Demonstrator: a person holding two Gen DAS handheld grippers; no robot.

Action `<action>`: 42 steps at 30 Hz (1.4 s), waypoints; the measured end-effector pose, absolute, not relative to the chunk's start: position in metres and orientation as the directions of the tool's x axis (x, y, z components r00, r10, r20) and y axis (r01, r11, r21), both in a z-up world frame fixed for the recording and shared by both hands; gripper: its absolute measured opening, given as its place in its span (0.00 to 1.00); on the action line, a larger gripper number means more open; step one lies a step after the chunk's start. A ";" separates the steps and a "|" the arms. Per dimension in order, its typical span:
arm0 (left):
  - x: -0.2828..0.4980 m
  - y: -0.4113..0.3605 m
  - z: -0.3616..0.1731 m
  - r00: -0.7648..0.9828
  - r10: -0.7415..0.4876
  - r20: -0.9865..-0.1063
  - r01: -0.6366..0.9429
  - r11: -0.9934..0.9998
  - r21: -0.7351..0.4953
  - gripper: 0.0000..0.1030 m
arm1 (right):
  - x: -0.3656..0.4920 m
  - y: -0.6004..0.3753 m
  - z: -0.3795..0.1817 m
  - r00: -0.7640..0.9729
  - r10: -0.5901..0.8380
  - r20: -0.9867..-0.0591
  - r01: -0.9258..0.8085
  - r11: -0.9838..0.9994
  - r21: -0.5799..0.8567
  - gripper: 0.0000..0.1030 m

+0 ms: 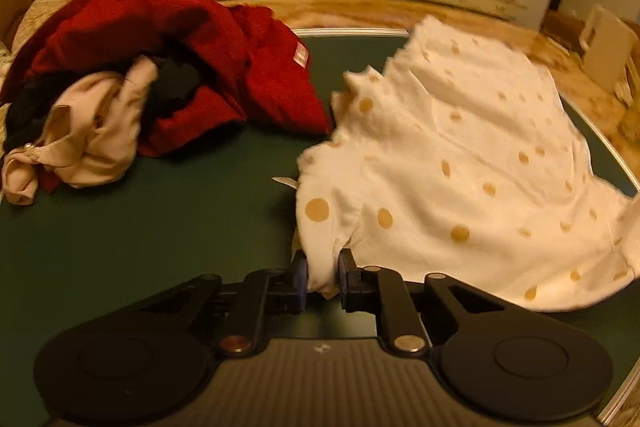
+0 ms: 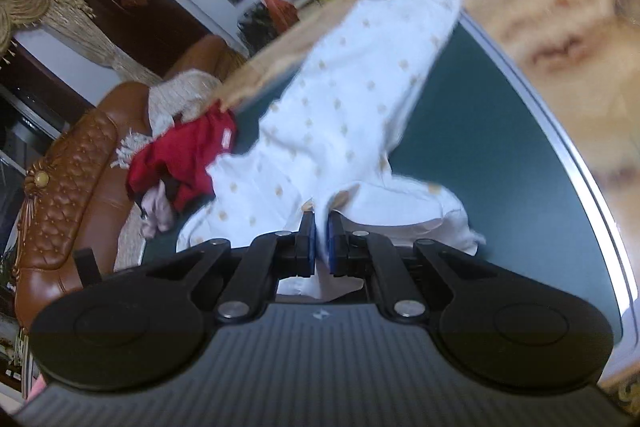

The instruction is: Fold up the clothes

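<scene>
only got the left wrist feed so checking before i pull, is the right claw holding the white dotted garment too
Observer: Yes. In the right wrist view the right claw is pinched shut on an edge of the white dotted garment.
Operator: does that view show anything past the clothes pile
Observer: A brown tufted leather sofa stands behind the red garment, just off the table.
Operator: is the cloth near the right claw flat
Observer: No, it bunches in folds beside the claw, over the green table.
</scene>
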State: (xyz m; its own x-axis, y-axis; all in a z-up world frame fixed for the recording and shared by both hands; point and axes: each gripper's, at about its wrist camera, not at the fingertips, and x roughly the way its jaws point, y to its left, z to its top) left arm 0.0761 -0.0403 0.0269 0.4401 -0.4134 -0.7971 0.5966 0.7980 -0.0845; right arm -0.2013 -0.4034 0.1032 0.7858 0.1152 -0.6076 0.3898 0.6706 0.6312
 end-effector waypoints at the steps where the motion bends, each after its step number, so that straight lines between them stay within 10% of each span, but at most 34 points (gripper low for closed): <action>1: 0.079 -0.037 0.029 0.443 -0.419 -0.793 0.581 0.808 -0.103 0.16 | -0.200 -0.407 0.104 0.785 0.102 -0.612 0.405 0.663 0.630 0.08; 13: 0.087 -0.030 0.074 0.451 -0.504 -0.737 0.528 0.816 -0.235 0.15 | -0.219 -0.454 0.067 0.808 0.134 -0.573 0.497 0.368 0.786 0.08; 22: 0.090 -0.049 0.095 0.464 -0.498 -0.733 0.557 0.807 -0.196 0.14 | -0.248 -0.457 0.095 0.796 -0.009 -0.605 0.529 0.496 0.689 0.11; 24: 0.092 -0.052 0.088 0.455 -0.496 -0.740 0.550 0.810 -0.205 0.14 | -0.232 -0.429 0.100 0.780 0.006 -0.626 0.472 0.651 0.594 0.17; 27: 0.094 -0.054 0.082 0.451 -0.489 -0.746 0.545 0.813 -0.204 0.14 | -0.200 -0.358 0.104 0.737 0.023 -0.675 0.244 0.923 0.298 0.51; 35: 0.090 -0.047 0.079 0.460 -0.474 -0.751 0.551 0.815 -0.177 0.14 | -0.173 -0.203 0.056 0.660 0.032 -0.750 -0.460 0.807 -0.370 0.51; 42: 0.089 -0.045 0.074 0.456 -0.475 -0.753 0.563 0.809 -0.170 0.14 | -0.167 -0.204 0.018 0.616 -0.162 -0.771 -0.539 0.627 -0.562 0.54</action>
State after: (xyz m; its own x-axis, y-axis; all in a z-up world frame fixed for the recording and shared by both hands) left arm 0.0893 -0.0448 0.0738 0.4555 -0.4747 -0.7531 0.5627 0.8091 -0.1697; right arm -0.1675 -0.2037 0.0182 0.6160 -0.1616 -0.7710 -0.5390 0.6273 -0.5622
